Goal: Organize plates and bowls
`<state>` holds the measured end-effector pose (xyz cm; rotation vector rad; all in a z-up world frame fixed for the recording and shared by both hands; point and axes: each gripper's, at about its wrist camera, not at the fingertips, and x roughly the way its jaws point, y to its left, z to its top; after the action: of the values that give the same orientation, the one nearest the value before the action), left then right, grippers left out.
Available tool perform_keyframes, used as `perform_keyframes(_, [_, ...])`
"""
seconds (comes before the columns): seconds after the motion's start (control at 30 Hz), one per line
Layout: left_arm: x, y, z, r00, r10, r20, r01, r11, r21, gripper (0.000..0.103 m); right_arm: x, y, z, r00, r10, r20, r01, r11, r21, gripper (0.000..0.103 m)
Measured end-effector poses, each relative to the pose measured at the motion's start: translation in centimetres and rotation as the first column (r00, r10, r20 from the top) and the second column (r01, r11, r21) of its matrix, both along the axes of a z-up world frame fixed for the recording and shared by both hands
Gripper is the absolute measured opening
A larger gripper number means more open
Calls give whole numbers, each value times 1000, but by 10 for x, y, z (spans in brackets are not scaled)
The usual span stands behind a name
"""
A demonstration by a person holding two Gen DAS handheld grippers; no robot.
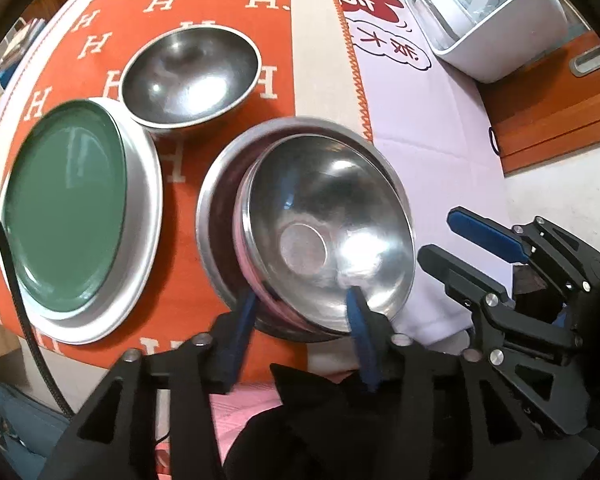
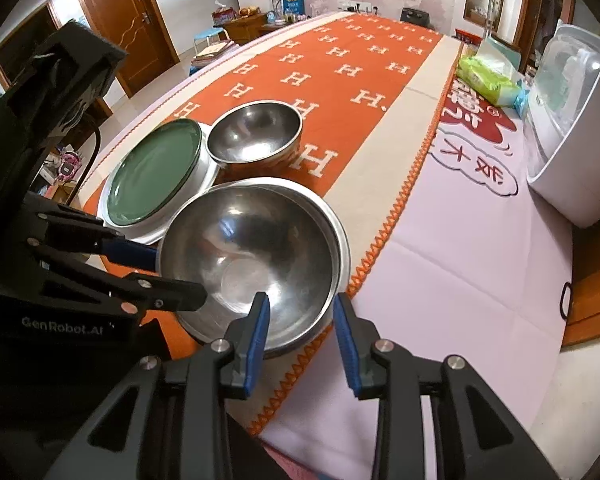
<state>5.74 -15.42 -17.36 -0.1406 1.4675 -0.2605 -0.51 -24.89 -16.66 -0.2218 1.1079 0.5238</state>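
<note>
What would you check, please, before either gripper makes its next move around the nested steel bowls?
1. Left gripper jaws off the bowl stack: ok, open, astride the near rim.
2. Right gripper free: ok, open, pads astride the rim without pressing.
3. Top steel bowl seated level in the outer steel bowl: not ok, it sits off-centre and tilted.
4. Green plate resting on the white plate: ok.
5. Lone steel bowl upright, apart from the stack: ok.

Two close, steeply downward wrist views, sharing the nested bowls (image 1: 328, 232).
</note>
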Motion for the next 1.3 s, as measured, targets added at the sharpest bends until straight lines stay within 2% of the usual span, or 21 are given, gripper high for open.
perform_keyframes(0.17, [1, 0, 8, 999, -33, 25, 33, 999, 9, 50, 0, 2, 3, 1000, 0, 20, 0, 1000, -6, 33])
perform_keyframes(0.27, [2, 1, 16, 997, -56, 47, 55, 998, 27, 57, 0, 3, 6, 999, -7, 32, 7, 1000, -6, 33])
perform_keyframes(0.57, [14, 12, 38, 987, -125, 104, 123, 992, 29, 59, 2, 17, 14, 997, -35, 67, 36, 999, -10, 34])
perform_keyframes(0.67, [21, 17, 42, 982, -148, 120, 146, 989, 30, 63, 3, 20, 17, 994, -64, 83, 66, 998, -13, 41])
perform_keyframes(1.07, [49, 42, 58, 944, -250, 215, 245, 968, 49, 65, 8, 44, 25, 975, -181, 128, 182, 983, 5, 47])
perform_keyframes(1.3, [70, 69, 62, 924, -239, 298, 243, 970, 26, 66, 12, 61, 26, 959, -234, 159, 234, 972, 17, 48])
